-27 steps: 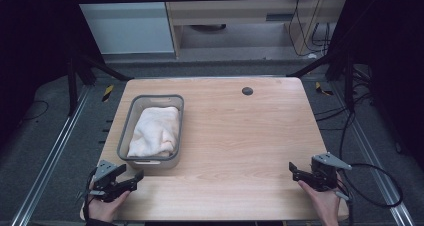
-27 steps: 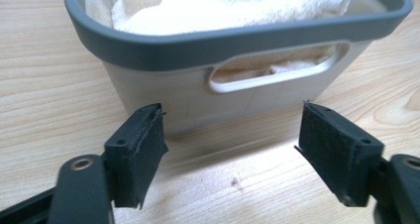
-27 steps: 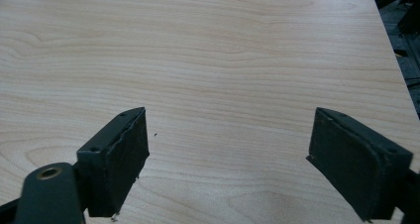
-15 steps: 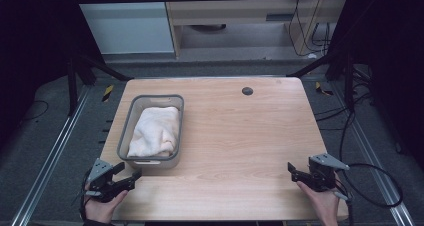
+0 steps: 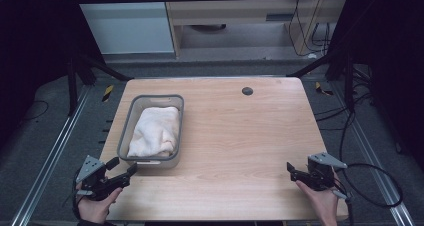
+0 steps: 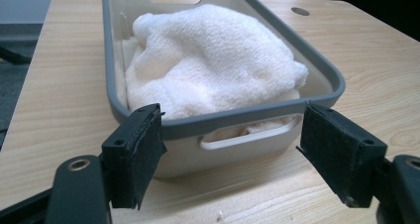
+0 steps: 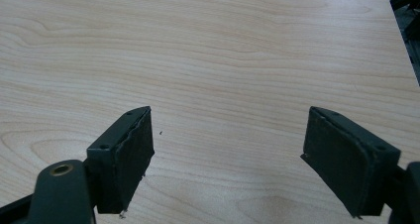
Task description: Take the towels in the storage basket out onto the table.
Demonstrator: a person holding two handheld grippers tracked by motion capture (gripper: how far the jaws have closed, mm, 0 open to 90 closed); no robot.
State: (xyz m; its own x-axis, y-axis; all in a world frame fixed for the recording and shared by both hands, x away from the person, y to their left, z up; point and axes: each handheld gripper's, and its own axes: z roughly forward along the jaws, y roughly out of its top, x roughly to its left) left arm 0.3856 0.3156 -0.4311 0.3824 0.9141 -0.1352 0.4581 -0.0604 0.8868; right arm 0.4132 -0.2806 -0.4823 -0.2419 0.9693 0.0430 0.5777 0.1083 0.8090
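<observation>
A grey plastic basin (image 5: pixel 128 123) sits on the left half of the wooden table, with a crumpled white towel (image 5: pixel 155 131) inside it. My left gripper (image 5: pixel 122 166) is at the near left corner of the table, open, pointing at the basin's near end. In the left gripper view its jaws stand wide apart just in front of the basin (image 6: pixel 237 117) and its handle slot, not pressing on it, and the towel (image 6: pixel 213 60) bulges above the rim. My right gripper (image 5: pixel 292 171) hovers open at the near right, and nothing but bare wood lies between its jaws (image 7: pixel 228 130).
A small dark round hole (image 5: pixel 247 91) marks the far middle of the tabletop (image 5: pixel 240 136). A cable loops off the table's right edge from the right gripper. Dark floor, rails and cabinets surround the table.
The left gripper has drifted slightly left and toward the table's near edge. The right gripper has barely moved. Basin and towel are unchanged.
</observation>
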